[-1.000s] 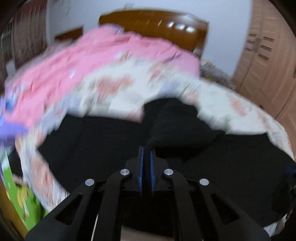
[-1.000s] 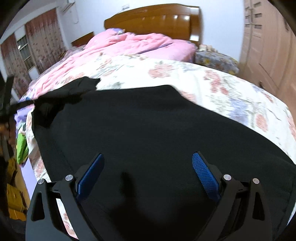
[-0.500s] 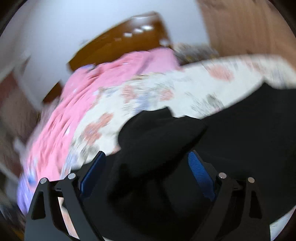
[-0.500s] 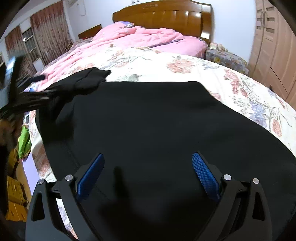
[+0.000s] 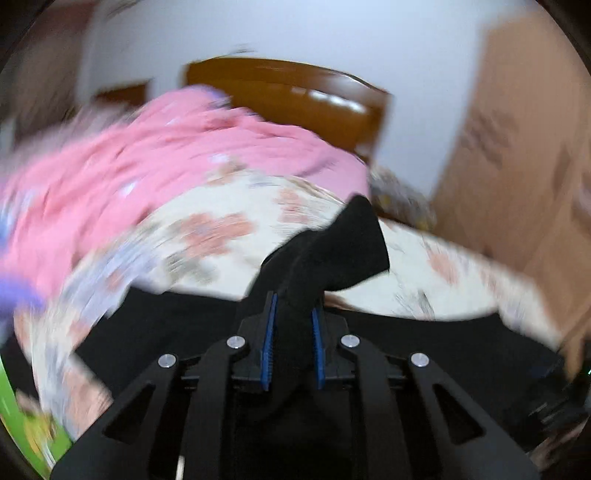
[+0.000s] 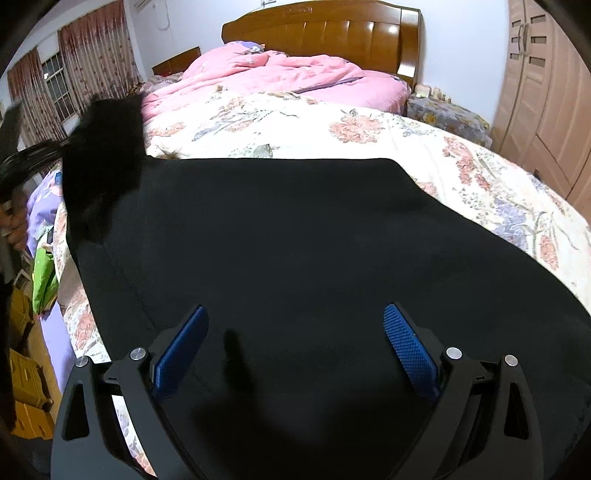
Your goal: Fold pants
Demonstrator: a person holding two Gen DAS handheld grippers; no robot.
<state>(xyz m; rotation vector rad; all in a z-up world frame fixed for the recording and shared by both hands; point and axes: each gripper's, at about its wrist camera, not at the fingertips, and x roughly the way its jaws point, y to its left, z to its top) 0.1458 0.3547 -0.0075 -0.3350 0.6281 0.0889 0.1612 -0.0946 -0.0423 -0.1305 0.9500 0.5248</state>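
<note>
Left gripper [image 5: 291, 314]: jaws wide half a second ago — just closing, now clamped on a bunch of black pants [image 6: 295, 240].
Pants corner [image 5: 343, 247]: was slumped on the bed — now lifted.

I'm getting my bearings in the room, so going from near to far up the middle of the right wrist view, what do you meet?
Right gripper with open fingers → black pants spread flat → floral bedspread → pink quilt → wooden headboard → white wall.

L hand-held gripper [image 5: 291, 314] | just closing, clamps pants [image 5: 343, 243] | floral bedspread [image 5: 221, 229]
</note>
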